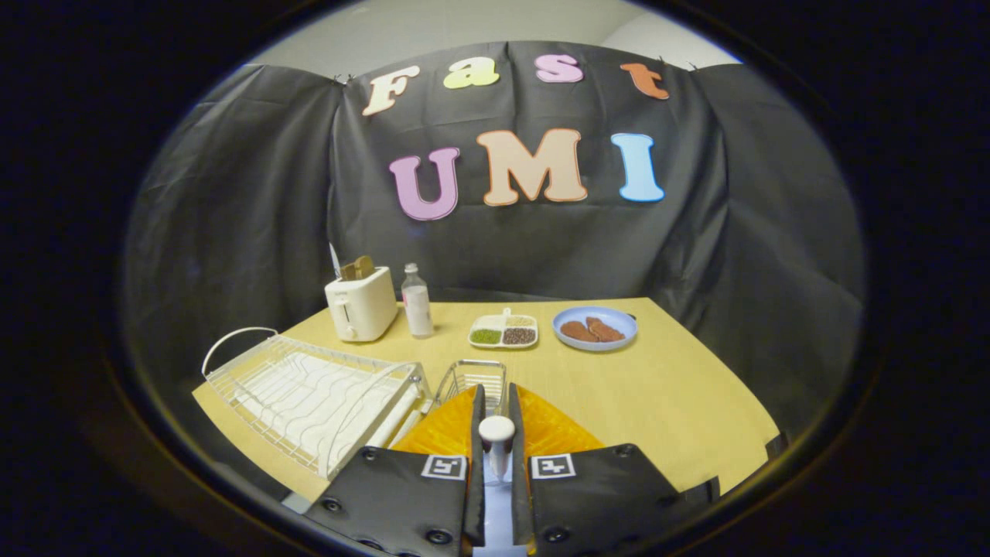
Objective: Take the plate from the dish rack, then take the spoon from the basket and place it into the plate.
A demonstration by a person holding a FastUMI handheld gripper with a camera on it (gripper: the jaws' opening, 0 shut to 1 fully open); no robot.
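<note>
The wooden table (665, 387) ran out wide to the gripper's right, bare from the fingers to its far edge, where the black cloth wall hung close behind it; that was the open room. The left side was crowded. The white wire dish rack (309, 398) sat along the table's left edge, with no plate standing in it, and the small wire basket (470, 377) stood just beside the rack's right end, straight ahead of the fingers. Farther back, near the wall, stood a white toaster (361, 304) with bread in its slot, a small bottle (417, 302) just right of it, a divided tray of grains (503, 331) and a blue plate of brown patties (595, 328), all well apart from the gripper. The gripper (496, 406) hung low over an orange plate (553, 427) that lay on the table under and around its fingers, between them and the basket. The fingers were drawn close, nearly parallel, with a white spoon (496, 441) caught in the narrow gap, its rounded end standing up between them and its length running down toward the gripper's body. Both fingers looked to press on its sides. The spoon was above the orange plate, not lying in it.
</note>
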